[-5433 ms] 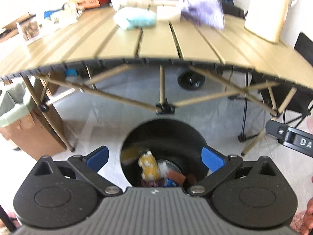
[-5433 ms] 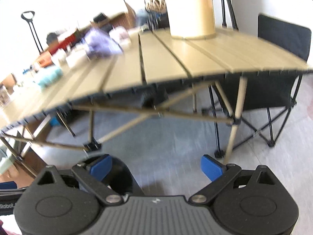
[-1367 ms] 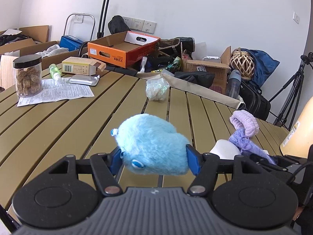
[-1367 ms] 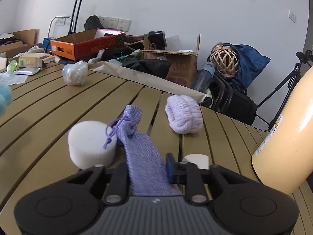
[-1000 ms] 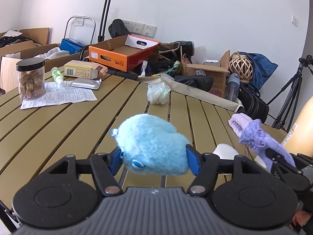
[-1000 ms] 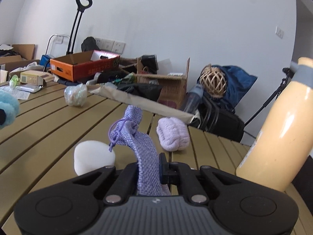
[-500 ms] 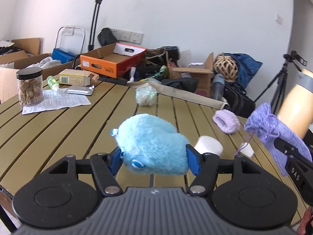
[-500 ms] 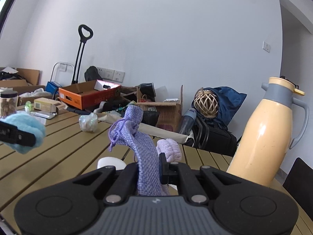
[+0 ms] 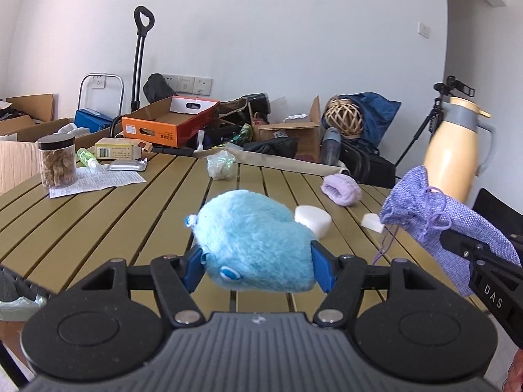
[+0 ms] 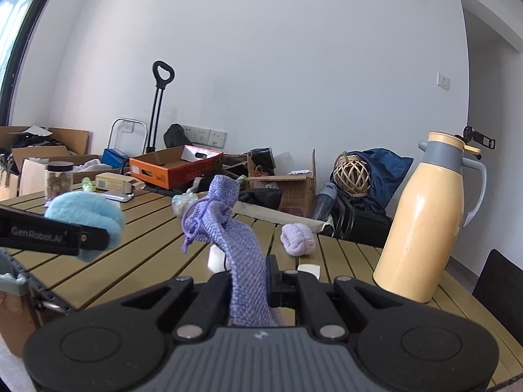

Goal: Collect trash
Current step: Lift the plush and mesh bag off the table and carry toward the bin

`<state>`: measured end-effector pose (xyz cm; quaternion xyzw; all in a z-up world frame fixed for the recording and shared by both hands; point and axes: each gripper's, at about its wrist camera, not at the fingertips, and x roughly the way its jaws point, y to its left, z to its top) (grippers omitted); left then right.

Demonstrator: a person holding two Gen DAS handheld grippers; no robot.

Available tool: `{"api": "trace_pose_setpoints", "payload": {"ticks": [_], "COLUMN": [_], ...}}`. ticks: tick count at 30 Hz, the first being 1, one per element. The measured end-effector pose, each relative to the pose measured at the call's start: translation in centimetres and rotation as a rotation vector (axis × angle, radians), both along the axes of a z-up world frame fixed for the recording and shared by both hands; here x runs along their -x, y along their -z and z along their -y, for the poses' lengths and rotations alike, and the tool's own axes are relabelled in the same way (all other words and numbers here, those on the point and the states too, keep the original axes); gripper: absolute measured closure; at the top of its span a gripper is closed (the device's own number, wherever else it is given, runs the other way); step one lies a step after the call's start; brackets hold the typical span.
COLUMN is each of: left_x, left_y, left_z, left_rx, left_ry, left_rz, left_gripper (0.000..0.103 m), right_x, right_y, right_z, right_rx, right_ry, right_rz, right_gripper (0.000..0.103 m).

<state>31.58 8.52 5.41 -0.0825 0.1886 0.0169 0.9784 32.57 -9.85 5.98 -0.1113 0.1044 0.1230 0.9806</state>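
Observation:
A fluffy light-blue plush (image 9: 255, 241) sits between the blue pads of my left gripper (image 9: 258, 269), which is shut on it above the near part of the slatted table (image 9: 98, 228). The same plush (image 10: 88, 215) shows at the left of the right wrist view. My right gripper (image 10: 250, 281) is shut on a purple woven drawstring pouch (image 10: 235, 238), which stands up out of the jaws. That pouch (image 9: 425, 209) also shows at the right of the left wrist view. Both things hang clear of the tabletop.
On the table lie a white foam puck (image 9: 312, 219), a small white block (image 9: 372, 220), a lilac fuzzy bundle (image 9: 341, 189), crumpled plastic (image 9: 220, 165), a snack jar (image 9: 57, 165) and papers. A yellow thermos (image 10: 425, 228) stands right. A lined box (image 9: 16, 303) sits lower left.
Both grippers have drawn back from the table's middle, each still holding its thing. The table's near edge and the lined box have come into view; the thermos now shows whole.

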Motion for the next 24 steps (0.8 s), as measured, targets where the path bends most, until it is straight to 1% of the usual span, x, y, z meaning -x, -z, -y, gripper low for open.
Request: {"api": "trace_pose_setpoints", "payload": {"ticks": [8,16,24], "left_x": [4.8,8.5,11.2], "left_y": [1.5,3.7,6.1], "left_z": [0.8,1.5,2.5], "left_rx": [-0.015,-0.020,-0.039], "left_ry": [0.029,0.048,0.065], "left_rz": [0.001,-0.038,-0.101], "left_gripper": [0.037,0.037,0.037], "right_x": [5.0,9.1,11.5], "right_y": [1.0,2.9,5.6], "right_z": [0.4,0.4,1.4], "right_rx": [0.007,0.009,0.001], "right_ry": [-0.041,-0.075,-0.081], "right_rz": [-0.040,-0.096,-0.186], "right_gripper": [0.100,0.100,0.100]}}
